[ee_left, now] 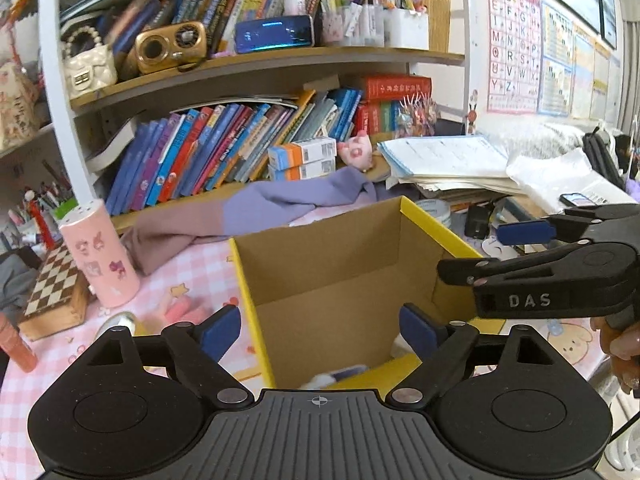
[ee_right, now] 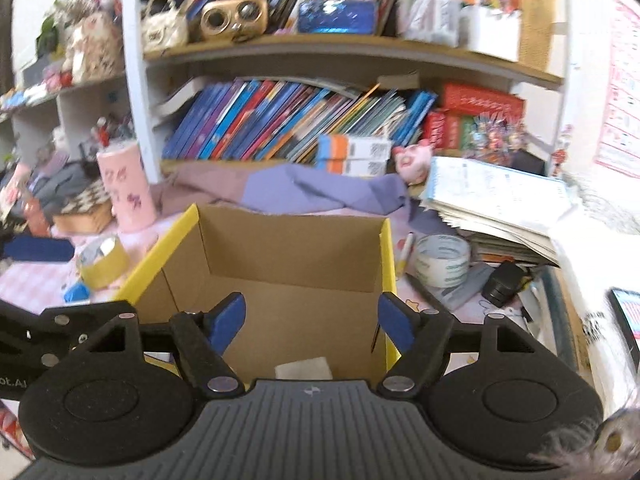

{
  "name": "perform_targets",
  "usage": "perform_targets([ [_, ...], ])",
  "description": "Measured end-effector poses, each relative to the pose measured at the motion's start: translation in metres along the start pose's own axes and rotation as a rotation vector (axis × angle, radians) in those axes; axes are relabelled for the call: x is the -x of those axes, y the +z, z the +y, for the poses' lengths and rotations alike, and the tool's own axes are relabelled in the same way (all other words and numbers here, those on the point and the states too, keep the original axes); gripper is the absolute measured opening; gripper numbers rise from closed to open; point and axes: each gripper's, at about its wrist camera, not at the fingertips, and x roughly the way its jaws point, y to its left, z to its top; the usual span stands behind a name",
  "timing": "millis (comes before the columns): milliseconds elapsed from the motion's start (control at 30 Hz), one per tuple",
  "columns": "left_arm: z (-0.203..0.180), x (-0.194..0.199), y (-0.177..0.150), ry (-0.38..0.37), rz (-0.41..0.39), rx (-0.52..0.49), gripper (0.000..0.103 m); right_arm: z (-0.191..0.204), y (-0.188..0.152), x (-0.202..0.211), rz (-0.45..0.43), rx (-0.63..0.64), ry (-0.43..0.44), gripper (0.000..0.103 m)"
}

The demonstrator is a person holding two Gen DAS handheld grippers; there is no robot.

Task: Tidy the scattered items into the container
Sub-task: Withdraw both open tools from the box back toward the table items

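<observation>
Both grippers are hovering over the open box [ee_left: 340,280], which is sitting on the pink checked cloth [ee_left: 192,280] in front of the bookshelf [ee_left: 248,60], likely placed there so that items from either side can be dropped straight in. The left gripper [ee_left: 320,332] is pointing down into the box from its near edge, and the right gripper [ee_right: 312,320] is doing the same from beside it; in the left view the right gripper is showing at the right edge, above the box's yellow rim. Each one's jaws are standing wide apart with nothing between the blue pads, and neither pair is touching the box walls. At the bottom of the box, something white and bluish [ee_left: 336,376] is lying just below the left gripper, and a white piece [ee_right: 304,368] is lying below the right one; what they are is too blurred to tell. Judging by this, two items are already in and both grippers are free for the next ones. Still lying out on the cloth are a yellow tape roll [ee_right: 104,260], a white tape roll [ee_right: 442,260], a pink tube [ee_left: 102,256] and some small pink bits [ee_left: 184,312] left of the box.
</observation>
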Motion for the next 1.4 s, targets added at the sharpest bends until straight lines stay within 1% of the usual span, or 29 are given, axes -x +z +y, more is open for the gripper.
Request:
perform_targets([
  [233, 0.019, 0.021, -0.026, -0.015, 0.011, 0.038, 0.089, 0.026, -0.019, 0.030, -0.057, -0.055, -0.072, 0.074],
  [500, 0.040, 0.048, -0.052, -0.019, 0.017, 0.057, 0.089, 0.059, -0.037, 0.054, -0.045, -0.080, -0.122, 0.075],
  [833, 0.067, 0.081, -0.081, -0.002, 0.025, 0.073, 0.089, 0.109, -0.066, 0.075, -0.023, -0.092, -0.147, 0.078],
  [933, 0.074, 0.090, -0.090, 0.009, 0.030, 0.080, 0.089, 0.125, -0.075, 0.078, -0.014, -0.093, -0.145, 0.080],
  [1133, 0.089, 0.101, -0.109, 0.027, 0.051, 0.099, 0.089, 0.153, -0.084, 0.077, 0.021, -0.075, -0.099, 0.083],
  [1233, 0.097, 0.106, -0.117, 0.040, 0.061, 0.115, 0.090, 0.162, -0.087, 0.072, 0.044, -0.082, -0.073, 0.083],
  [1400, 0.111, 0.114, -0.128, 0.071, 0.078, 0.142, 0.090, 0.178, -0.092, 0.068, 0.075, -0.075, -0.053, 0.084],
])
